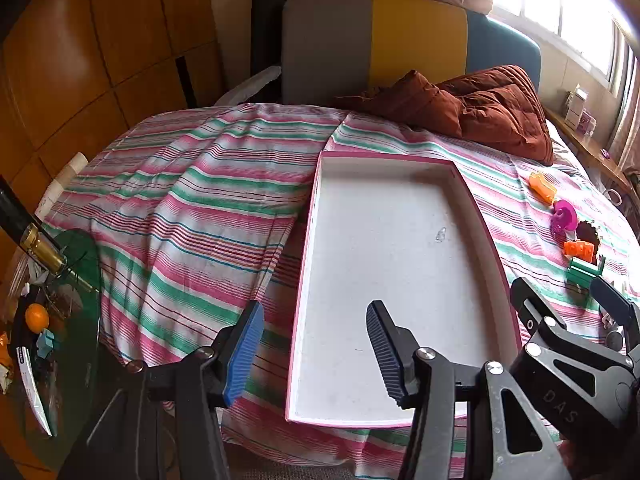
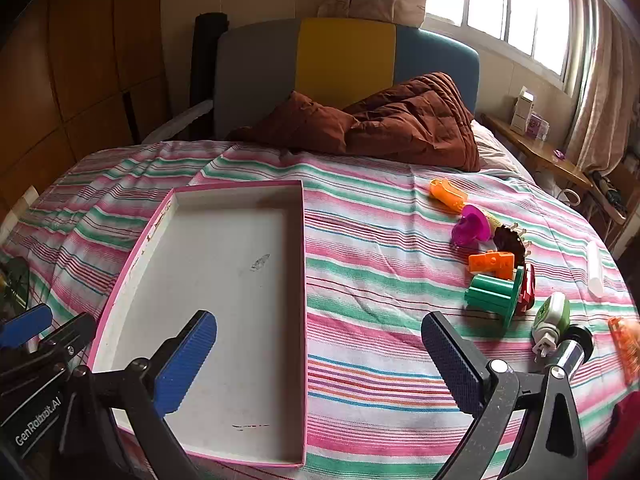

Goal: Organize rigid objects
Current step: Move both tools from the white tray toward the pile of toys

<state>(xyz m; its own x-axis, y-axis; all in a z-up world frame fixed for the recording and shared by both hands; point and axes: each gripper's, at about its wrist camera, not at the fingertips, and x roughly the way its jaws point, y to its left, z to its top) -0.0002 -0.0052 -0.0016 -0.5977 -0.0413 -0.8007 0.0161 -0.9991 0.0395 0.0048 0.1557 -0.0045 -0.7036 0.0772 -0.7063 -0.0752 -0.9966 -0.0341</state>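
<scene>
A shallow white tray with a pink rim (image 1: 316, 208) (image 2: 302, 264) lies empty on the striped bed. To its right lie several small plastic toys: an orange piece (image 2: 448, 195) (image 1: 542, 187), a magenta disc (image 2: 472, 225) (image 1: 564, 216), an orange block (image 2: 491, 262) (image 1: 580, 251), a green spool (image 2: 496, 294) (image 1: 582, 272), and a green-and-white plug-in device (image 2: 554, 316). My left gripper (image 1: 316, 354) is open and empty over the tray's near left rim. My right gripper (image 2: 320, 364) is open and empty over the tray's near right rim.
A brown quilt (image 2: 400, 124) is bunched at the head of the bed by the grey-yellow-blue headboard (image 2: 344, 60). A green glass side table (image 1: 72, 312) with clutter stands left of the bed. A wooden shelf (image 2: 536, 152) runs under the window.
</scene>
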